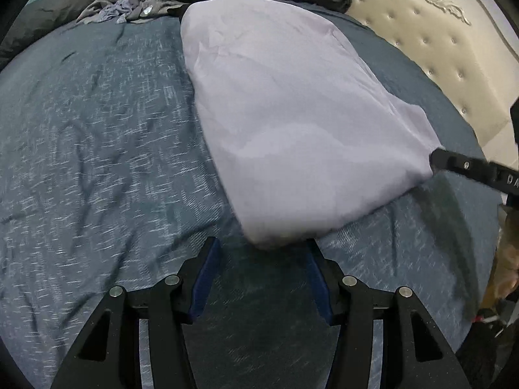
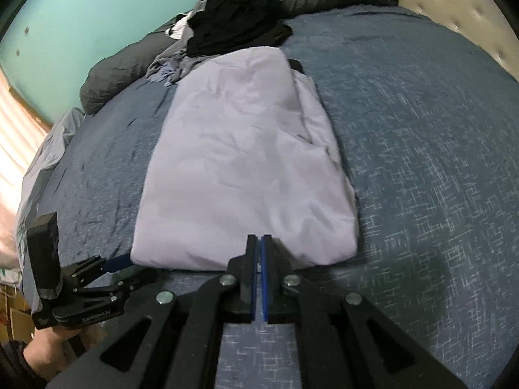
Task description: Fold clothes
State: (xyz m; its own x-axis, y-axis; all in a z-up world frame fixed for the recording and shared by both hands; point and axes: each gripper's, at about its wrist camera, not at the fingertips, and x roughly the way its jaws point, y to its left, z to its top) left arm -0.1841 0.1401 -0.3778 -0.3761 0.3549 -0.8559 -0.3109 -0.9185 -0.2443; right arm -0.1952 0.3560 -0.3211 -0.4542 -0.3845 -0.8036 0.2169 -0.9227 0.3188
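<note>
Garment: a lilac garment [image 2: 240,162], already folded into a long strip, lies flat on the blue bedspread [image 2: 421,162].
Long axis: it runs straight away from both grippers, near end at them, far end by the clothes pile [image 2: 233,22].
Left gripper [image 1: 261,246]: jaws spread wide, just short of the near left corner of the garment; holding nothing, and contact with the cloth cannot be told.
Right gripper [image 2: 260,243]: fingers pressed almost together at the near hem, right of the middle; it looks pinched on the edge, though the cloth between the pads is not plainly visible.
Nearer hand: both sit at the near end, so the next fold would likely carry that hem toward the far end.
Risk: with only one corner gripped, the hem may skew.
</note>
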